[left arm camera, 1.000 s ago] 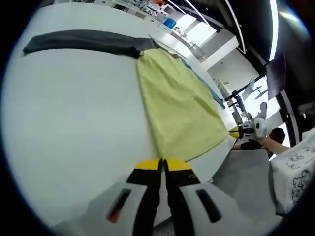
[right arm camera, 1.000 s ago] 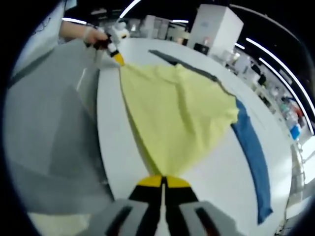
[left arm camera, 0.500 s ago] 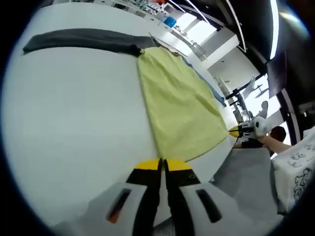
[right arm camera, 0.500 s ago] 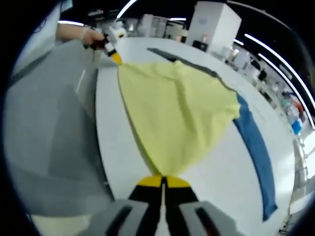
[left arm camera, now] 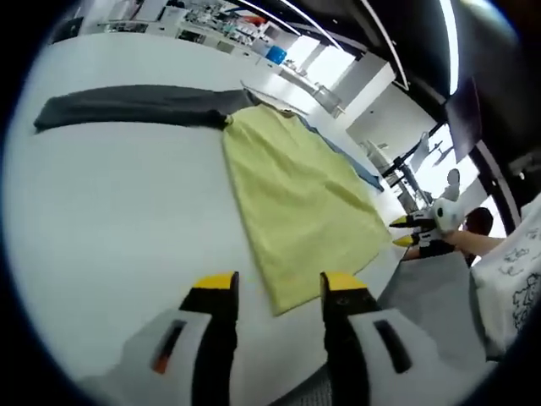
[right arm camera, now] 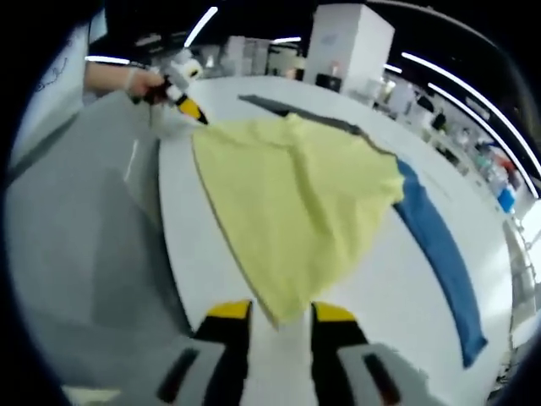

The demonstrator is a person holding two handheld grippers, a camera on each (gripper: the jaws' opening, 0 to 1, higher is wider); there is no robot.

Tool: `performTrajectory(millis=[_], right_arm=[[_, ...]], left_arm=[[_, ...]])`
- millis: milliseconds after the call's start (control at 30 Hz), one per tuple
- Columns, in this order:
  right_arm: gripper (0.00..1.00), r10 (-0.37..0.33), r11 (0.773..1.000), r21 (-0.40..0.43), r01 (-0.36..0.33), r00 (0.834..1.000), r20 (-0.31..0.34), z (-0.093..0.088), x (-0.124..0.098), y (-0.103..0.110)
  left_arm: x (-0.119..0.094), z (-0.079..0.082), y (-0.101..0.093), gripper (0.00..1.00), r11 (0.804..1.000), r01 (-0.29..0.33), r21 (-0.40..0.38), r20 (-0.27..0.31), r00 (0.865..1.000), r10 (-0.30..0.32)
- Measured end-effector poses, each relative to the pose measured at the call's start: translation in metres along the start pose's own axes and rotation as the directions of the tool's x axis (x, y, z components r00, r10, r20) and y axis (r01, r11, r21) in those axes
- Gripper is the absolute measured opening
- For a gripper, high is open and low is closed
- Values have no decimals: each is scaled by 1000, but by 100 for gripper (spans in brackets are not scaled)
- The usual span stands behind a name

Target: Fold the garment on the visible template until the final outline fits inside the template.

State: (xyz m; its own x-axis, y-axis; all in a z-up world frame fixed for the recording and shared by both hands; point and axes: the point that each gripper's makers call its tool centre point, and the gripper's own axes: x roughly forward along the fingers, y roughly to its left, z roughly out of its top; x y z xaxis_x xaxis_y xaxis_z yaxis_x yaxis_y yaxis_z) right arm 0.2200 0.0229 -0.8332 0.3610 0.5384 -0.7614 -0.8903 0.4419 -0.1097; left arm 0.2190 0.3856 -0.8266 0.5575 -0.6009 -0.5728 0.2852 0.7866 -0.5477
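Note:
A yellow garment [left arm camera: 296, 190] lies spread flat on the white table [left arm camera: 110, 228]. One near corner of it rests between the jaws of my left gripper [left arm camera: 279, 286], which stands open and holds nothing. In the right gripper view the garment [right arm camera: 292, 199] has its other near corner between the jaws of my right gripper [right arm camera: 281, 313], also open. A dark grey strip [left arm camera: 135, 106] lies along the garment's far side and a blue strip [right arm camera: 439, 249] along another side. The right gripper [left arm camera: 404, 231] shows open at the table's edge, and the left gripper [right arm camera: 184, 100] sits in a gloved hand.
The table's edge runs just beside both grippers, with grey floor [right arm camera: 76, 254] beyond it. A person's white printed sleeve [left arm camera: 516, 271] is at the right. White pillars and benches [right arm camera: 347, 42] stand far behind the table.
Both grippers were shut on the garment's near corners; both now stand open and the corners lie loose on the table. The views shifted slightly.

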Motion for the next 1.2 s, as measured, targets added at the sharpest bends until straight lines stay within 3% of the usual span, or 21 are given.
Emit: performTrajectory(millis=[200, 367, 467, 667, 700, 767, 867, 967, 1100, 1200], right_arm=[[56, -40, 996, 79, 36, 998, 53, 9, -1, -10], [73, -70, 990, 124, 60, 994, 79, 14, -1, -17], [78, -82, 982, 178, 61, 990, 113, 21, -1, -20], [78, -106, 978, 193, 83, 988, 115, 26, -1, -25], [77, -106, 977, 199, 81, 987, 119, 27, -2, -25], [76, -107, 976, 200, 82, 987, 117, 28, -2, -25], [75, -114, 976, 201, 90, 987, 116, 25, -5, -27], [74, -122, 973, 209, 98, 987, 102, 18, -8, -29], [73, -134, 966, 234, 109, 986, 96, 15, -9, -31], [73, -136, 963, 245, 110, 986, 93, 13, -10, -32]], left_arm=[[-2, 19, 8, 59, 1000, -20, 0, 71, 997, 20], [-8, 48, 29, 70, 997, -77, 13, 144, 987, 74], [-10, 72, 39, 71, 997, -73, 2, 197, 978, 71], [-13, 119, 65, 67, 990, -122, 71, 224, 969, 103], [-15, 132, 80, 64, 985, -162, 65, 245, 959, 141], [-16, 145, 96, 61, 981, -185, 61, 255, 953, 164], [-23, 169, 136, 59, 955, -292, 56, 282, 922, 266], [-26, 178, 151, 55, 948, -316, 36, 291, 911, 292], [-34, 191, 190, 53, 913, -407, 5, 297, 873, 388], [-36, 197, 214, 48, 885, -463, 50, 277, 858, 433]])
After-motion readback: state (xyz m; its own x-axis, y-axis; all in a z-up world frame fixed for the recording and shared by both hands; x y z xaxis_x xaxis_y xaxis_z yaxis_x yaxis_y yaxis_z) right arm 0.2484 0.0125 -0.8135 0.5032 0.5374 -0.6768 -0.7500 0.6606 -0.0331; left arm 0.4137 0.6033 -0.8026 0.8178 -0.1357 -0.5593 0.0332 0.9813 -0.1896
